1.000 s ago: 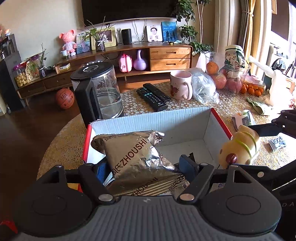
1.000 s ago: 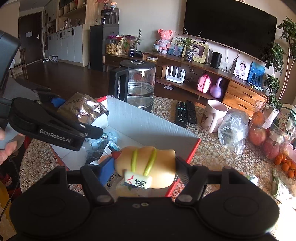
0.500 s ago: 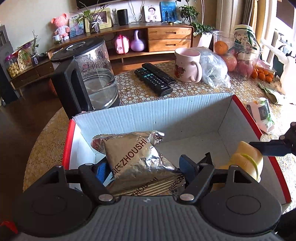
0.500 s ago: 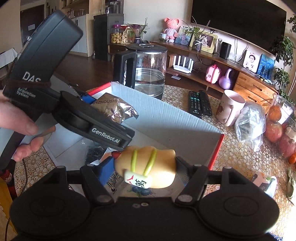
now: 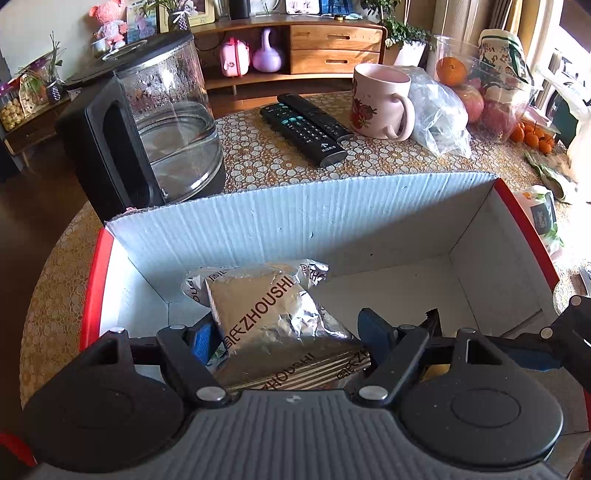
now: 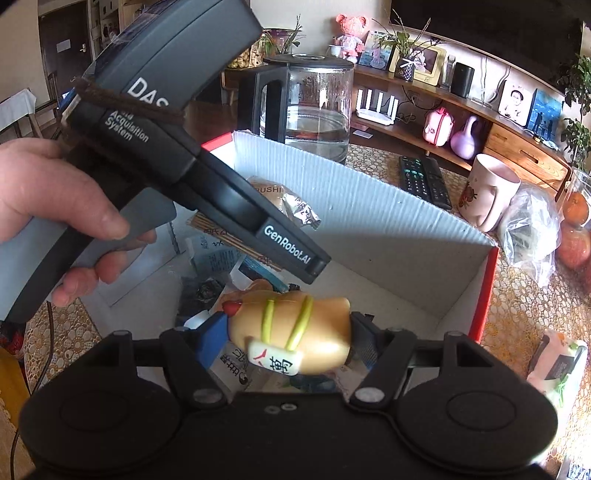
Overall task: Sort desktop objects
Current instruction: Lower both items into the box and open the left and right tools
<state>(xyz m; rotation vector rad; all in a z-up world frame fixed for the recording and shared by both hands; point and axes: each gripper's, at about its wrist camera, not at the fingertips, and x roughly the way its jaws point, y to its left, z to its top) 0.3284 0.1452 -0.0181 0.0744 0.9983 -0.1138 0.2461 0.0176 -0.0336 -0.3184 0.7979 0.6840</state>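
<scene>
Left wrist view: the left tongs (image 5: 284, 332) are seen clamped on a silver foil snack packet (image 5: 273, 317), held over the open cardboard box (image 5: 295, 218) w/ red outer sides. At the far right edge, part of the right tongs is seen, blue pad visible; what they carry is mostly hidden here.

Right wrist view: the right tongs (image 6: 290, 332) are seen clamped on a yellow toy figure (image 6: 291, 328) w/ green stripes and a white tag, held above the box's near end. The left unit's grey body is shown from the side, gripped by a hand (image 6: 55, 206) at upper left; the foil packet shows just behind its arm. Only this view shows the box's contents: printed papers and small packets (image 6: 221, 254) lying on the floor of the box.

Surface: a round tabletop (image 5: 258, 162) w/ a yellow patterned cover. Behind the box stand a glass kettle (image 5: 155, 125) w/ black handle, two remotes (image 5: 306, 129) side by side, a pink mug (image 5: 380, 99), a clear plastic bag (image 5: 439, 110), and a container of fruit (image 5: 476, 92). A small wrapped pack (image 5: 539, 218) lies right of the box.

Room: a wooden sideboard (image 5: 325, 48) along the wall, w/ photo frames, plants and a pink plush toy (image 5: 109, 22).
</scene>
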